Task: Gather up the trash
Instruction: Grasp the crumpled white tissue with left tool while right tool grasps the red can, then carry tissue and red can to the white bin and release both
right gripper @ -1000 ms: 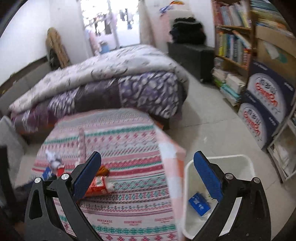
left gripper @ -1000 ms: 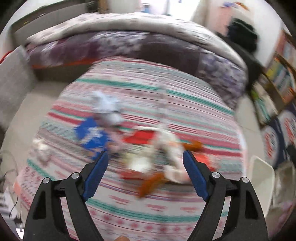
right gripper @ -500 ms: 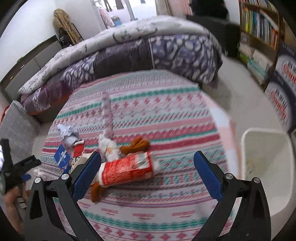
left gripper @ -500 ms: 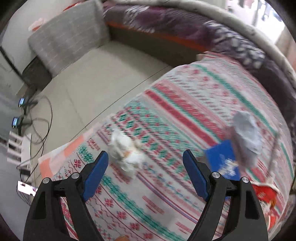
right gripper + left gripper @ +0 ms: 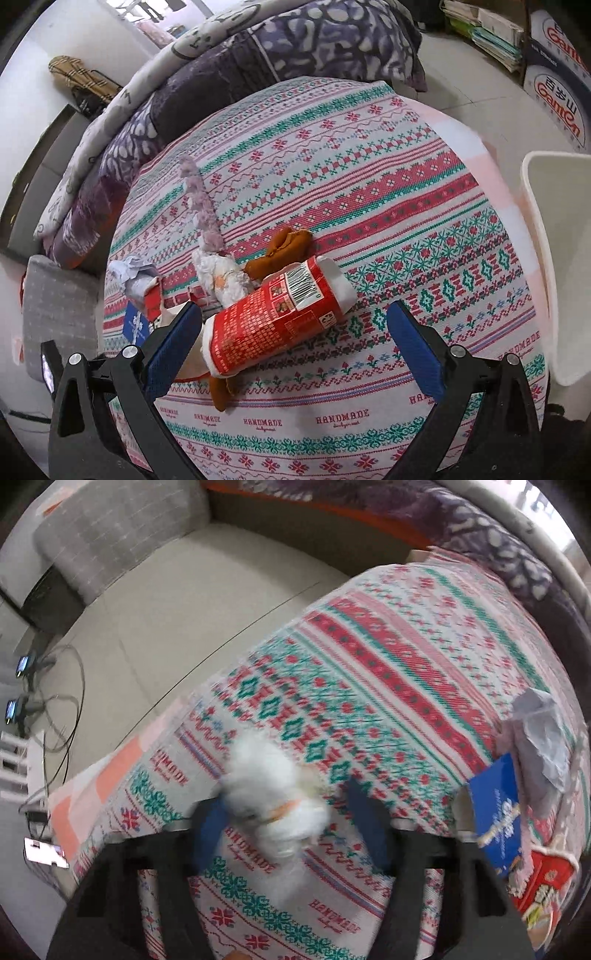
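Note:
A crumpled white tissue wad (image 5: 273, 797) lies on the patterned tablecloth (image 5: 388, 672), between the blurred fingers of my left gripper (image 5: 288, 827), which is open around it. A blue packet (image 5: 496, 812), grey crumpled paper (image 5: 543, 731) and a red wrapper (image 5: 543, 882) lie to its right. My right gripper (image 5: 293, 336) is open just in front of a red paper cup (image 5: 277, 317) lying on its side. Behind the cup are a white wad (image 5: 218, 275), brown peel (image 5: 284, 245), grey paper (image 5: 133, 273) and the blue packet (image 5: 136, 325).
A white bin (image 5: 554, 258) stands on the floor right of the table. A quilt-covered bed (image 5: 229, 74) lies behind. A grey cushion (image 5: 110, 535) and cables (image 5: 48, 701) sit on the floor left of the table. Boxes and books (image 5: 546, 66) stand at the right.
My left gripper swung left from the trash pile to the table's left edge, then closed in on the white wad. My right gripper swung from the bin to the red cup.

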Motion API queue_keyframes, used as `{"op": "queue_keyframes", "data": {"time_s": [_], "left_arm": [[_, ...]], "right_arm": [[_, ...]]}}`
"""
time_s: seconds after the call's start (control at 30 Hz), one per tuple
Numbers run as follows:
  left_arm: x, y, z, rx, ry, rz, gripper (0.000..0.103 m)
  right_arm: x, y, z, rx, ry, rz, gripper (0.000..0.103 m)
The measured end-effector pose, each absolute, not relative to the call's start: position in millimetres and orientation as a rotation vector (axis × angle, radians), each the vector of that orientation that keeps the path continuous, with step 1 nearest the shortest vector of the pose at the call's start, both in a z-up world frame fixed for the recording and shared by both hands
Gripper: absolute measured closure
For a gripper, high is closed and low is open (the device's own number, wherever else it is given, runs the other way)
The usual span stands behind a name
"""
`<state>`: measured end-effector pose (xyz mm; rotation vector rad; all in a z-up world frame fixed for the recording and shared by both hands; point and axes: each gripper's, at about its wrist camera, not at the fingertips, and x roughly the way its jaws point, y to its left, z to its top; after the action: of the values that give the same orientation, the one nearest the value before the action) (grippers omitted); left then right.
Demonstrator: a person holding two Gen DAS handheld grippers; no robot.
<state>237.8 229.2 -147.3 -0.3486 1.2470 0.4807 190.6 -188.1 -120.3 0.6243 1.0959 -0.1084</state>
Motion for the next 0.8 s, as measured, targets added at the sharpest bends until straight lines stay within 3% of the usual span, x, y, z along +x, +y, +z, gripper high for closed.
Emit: {"op": "queue_keyframes", "data": {"time_s": [0.53,0.57,0.6,0.63,0.8], "left_arm": [[228,151,-122,-0.221,1.234,0.287,0.063],[228,144,-120,-0.213,1.229,0.276,0.063],[227,139,-117,-0.207,1.225,0.268,0.063],[223,134,-114,-0.199,1.219,0.258,0.063],[221,125,-95,-0.166,1.181,0.232,0.063]], "right_arm": [[207,-196,-161,0.854,1.159,-0.088,0.008],[207,-198,-159,0.852,1.143,-0.089,0.013],[207,-199,-158,0.848,1.137,-0.081,0.037],[208,-201,-159,0.859,1.141,-0.066,0.043],[204,-211,-147,0.869,1.097,-0.033,0.055]]}}
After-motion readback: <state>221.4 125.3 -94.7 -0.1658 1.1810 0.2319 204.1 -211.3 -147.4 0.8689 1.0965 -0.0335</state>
